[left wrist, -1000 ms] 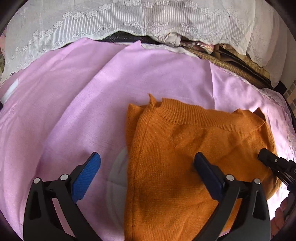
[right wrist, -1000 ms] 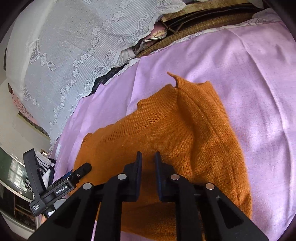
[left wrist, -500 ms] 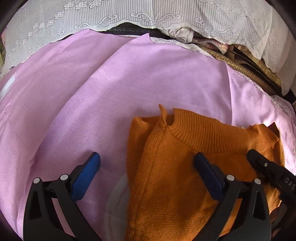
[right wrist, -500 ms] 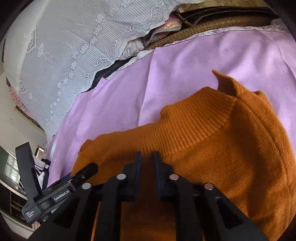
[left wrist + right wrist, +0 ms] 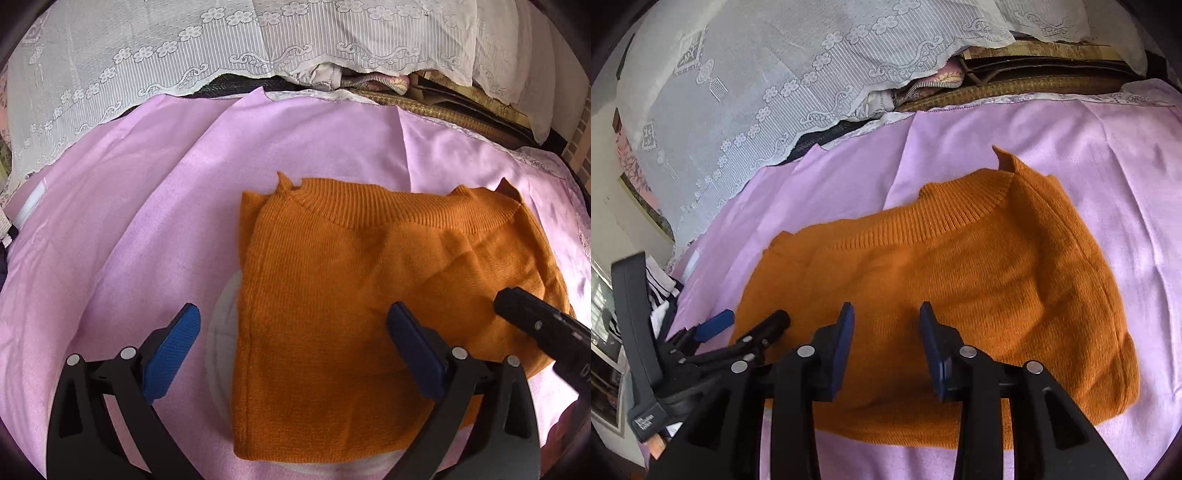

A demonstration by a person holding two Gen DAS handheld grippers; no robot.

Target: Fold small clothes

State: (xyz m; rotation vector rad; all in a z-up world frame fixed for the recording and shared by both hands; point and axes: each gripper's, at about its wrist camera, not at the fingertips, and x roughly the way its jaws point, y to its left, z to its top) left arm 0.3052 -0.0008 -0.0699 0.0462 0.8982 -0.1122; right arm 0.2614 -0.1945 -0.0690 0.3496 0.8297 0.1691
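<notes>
Left wrist view
Sweater: a folded orange knitted sweater (image 5: 362,306) lies flat on a lilac cloth-covered surface (image 5: 155,221), ahead of the left claw (image 5: 293,326) and offset to its right.
Sweater heading: ribbed collar at the far edge, away from the claw; long axis runs from the claw toward the collar.
Left claw: spread wide, pinching nothing; its left blue pad is over bare lilac cloth, its right pad over the knit, so the sweater's left edge runs between them.
Right claw: its black tip (image 5: 517,306) enters from the right, over the sweater's right part.
Backdrop: a white lace curtain (image 5: 184,66) hangs beyond the cloth.

Right wrist view
Right claw (image 5: 886,325): partly spread, having just been opening; nothing pinched, pads over the sweater's (image 5: 960,280) near half.
Sweater heading: collar far from the claw, tilted up to the right.
Left claw (image 5: 750,323): spread, left of the right claw, at the sweater's left edge.
</notes>
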